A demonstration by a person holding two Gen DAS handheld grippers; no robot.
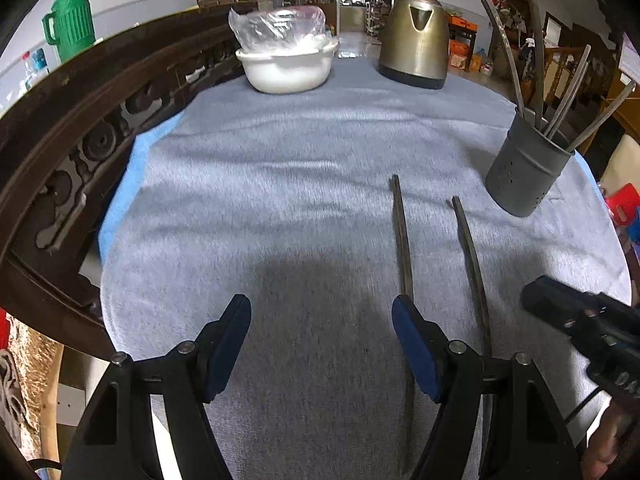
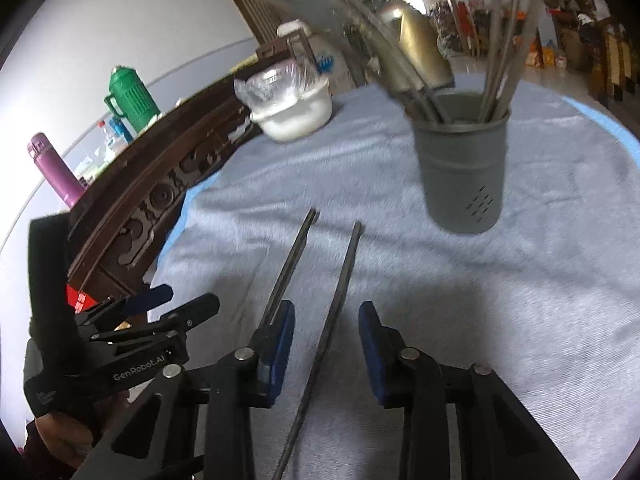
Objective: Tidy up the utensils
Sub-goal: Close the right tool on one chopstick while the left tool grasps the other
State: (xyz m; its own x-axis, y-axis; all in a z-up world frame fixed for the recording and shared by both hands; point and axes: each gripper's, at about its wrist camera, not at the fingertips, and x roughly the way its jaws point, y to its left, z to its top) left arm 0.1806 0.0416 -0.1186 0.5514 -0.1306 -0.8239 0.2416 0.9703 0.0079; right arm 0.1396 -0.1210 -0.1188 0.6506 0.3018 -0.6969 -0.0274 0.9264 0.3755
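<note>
Two dark metal chopsticks lie side by side on the grey cloth, the left chopstick (image 1: pixel 401 236) (image 2: pixel 290 264) and the right chopstick (image 1: pixel 472 256) (image 2: pixel 340 292). A grey perforated utensil holder (image 1: pixel 528 164) (image 2: pixel 464 168) stands beyond them at the right with several chopsticks in it. My left gripper (image 1: pixel 322 344) is open and empty, just left of the left chopstick. My right gripper (image 2: pixel 326 344) is open, its jaws on either side of the right chopstick, above it. The right gripper also shows in the left wrist view (image 1: pixel 580 328), and the left gripper in the right wrist view (image 2: pixel 160 312).
A white bowl (image 1: pixel 288 68) (image 2: pixel 296 116) covered with a plastic bag and a brass-coloured kettle (image 1: pixel 414 36) stand at the table's far side. A carved dark wooden rail (image 1: pixel 80 140) (image 2: pixel 160 184) runs along the left. A green jug (image 1: pixel 72 20) and a purple bottle (image 2: pixel 52 168) stand behind it.
</note>
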